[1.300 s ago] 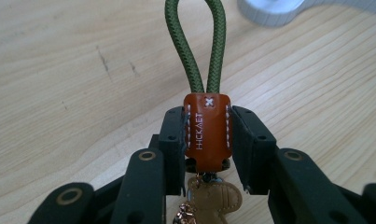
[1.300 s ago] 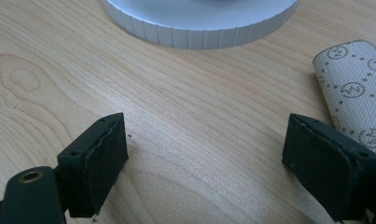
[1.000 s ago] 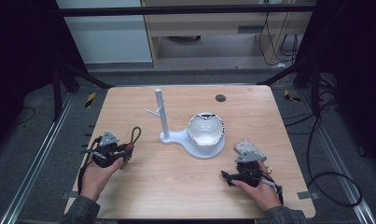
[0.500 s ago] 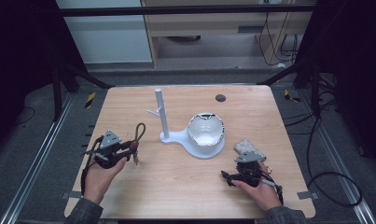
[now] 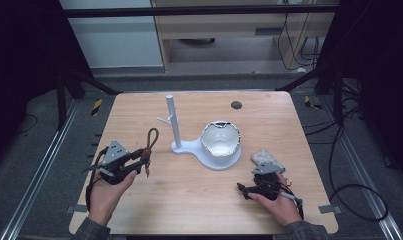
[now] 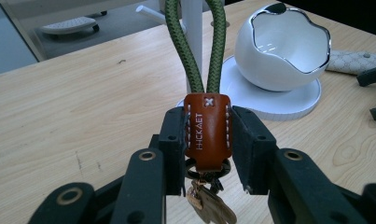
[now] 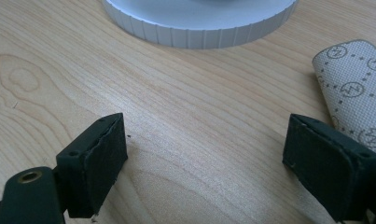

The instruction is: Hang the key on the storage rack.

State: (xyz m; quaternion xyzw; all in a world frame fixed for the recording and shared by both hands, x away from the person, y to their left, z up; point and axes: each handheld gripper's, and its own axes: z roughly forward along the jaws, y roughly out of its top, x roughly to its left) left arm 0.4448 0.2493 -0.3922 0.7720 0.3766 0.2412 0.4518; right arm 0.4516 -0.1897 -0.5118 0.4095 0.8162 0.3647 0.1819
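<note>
1 keychain (image 6: 207,130) in L gripper (image 6: 207,158); 1 bowl (image 5: 220,140).

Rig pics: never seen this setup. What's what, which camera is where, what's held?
No robot: a person holds a two-jaw gripper in each hand. The high view looks down on the wooden table. The other two cameras ride on the grippers.

The left gripper is shut on a keychain: brown leather tab, green cord loop, keys beneath. The right gripper is open, jaws apart just above the table, beside a patterned pouch.

On the table stands a white stand with a post and a bowl.
</note>
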